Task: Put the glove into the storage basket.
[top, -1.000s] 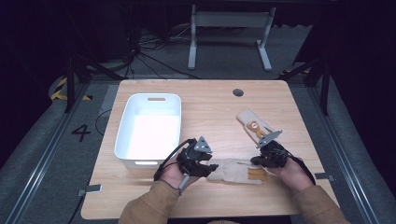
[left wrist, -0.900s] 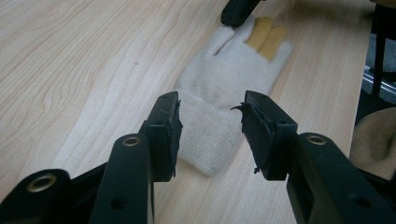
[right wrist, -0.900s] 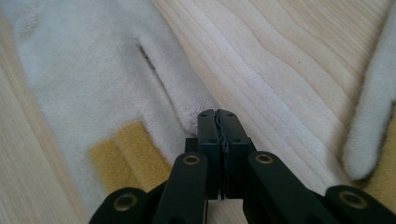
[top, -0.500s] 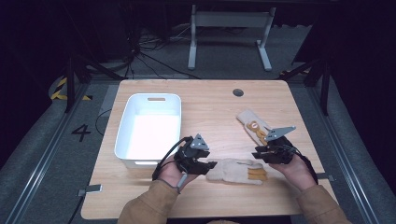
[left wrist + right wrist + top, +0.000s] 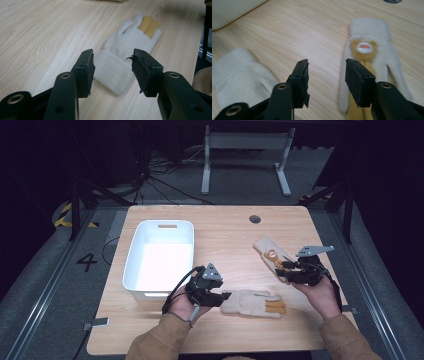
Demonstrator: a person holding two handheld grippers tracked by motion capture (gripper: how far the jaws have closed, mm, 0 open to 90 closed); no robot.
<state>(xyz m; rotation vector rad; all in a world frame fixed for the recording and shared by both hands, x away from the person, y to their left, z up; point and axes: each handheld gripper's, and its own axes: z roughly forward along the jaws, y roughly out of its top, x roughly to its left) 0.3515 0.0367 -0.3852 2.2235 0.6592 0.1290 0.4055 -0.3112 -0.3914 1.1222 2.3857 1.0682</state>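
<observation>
Your left gripper (image 5: 113, 72) stands wide over the cuff of the plain glove (image 5: 252, 303), just right of the white bin (image 5: 160, 257), while your right gripper (image 5: 327, 80), equally wide, lines up on the bear glove (image 5: 368, 75) farther right, ready to grasp.

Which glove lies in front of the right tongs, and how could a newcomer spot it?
Start at the white bin on the wooden table and look right, past the middle. There a cream glove lies before the open right tongs. Unlike the plainer glove nearer the person, it bears a bear face.
</observation>
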